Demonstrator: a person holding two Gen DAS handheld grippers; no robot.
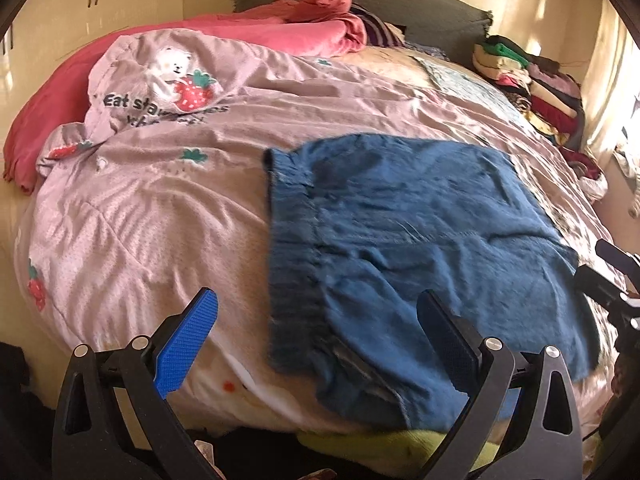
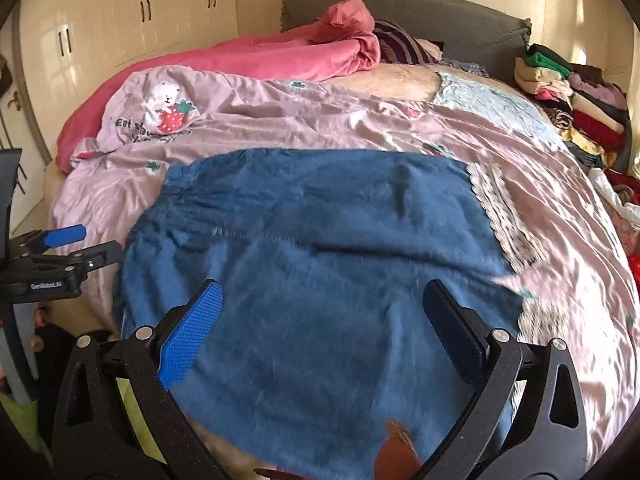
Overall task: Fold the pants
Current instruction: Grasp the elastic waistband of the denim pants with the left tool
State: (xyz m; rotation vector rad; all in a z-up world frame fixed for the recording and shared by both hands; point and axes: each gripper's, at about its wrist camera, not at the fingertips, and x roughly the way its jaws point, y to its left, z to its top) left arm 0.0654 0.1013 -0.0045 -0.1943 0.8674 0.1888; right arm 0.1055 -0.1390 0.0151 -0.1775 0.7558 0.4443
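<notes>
Pants lie spread flat on the quilt, ready for folding. Left gripper and right gripper hover above, both apart and empty, likely set to take an edge.

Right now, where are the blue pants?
The blue pants lie spread on the pink quilt at the bed's near edge, in both views.

The pants are matt blue cloth with a fuzzy nap and a gathered ribbed waistband. They lie on a pink quilt cover of smooth cloth with a satin sheen. Beyond the pants, a red blanket looks soft and matt. Both the left gripper and right gripper are matt black plastic with blue knurled pads and shiny metal rivets
</notes>
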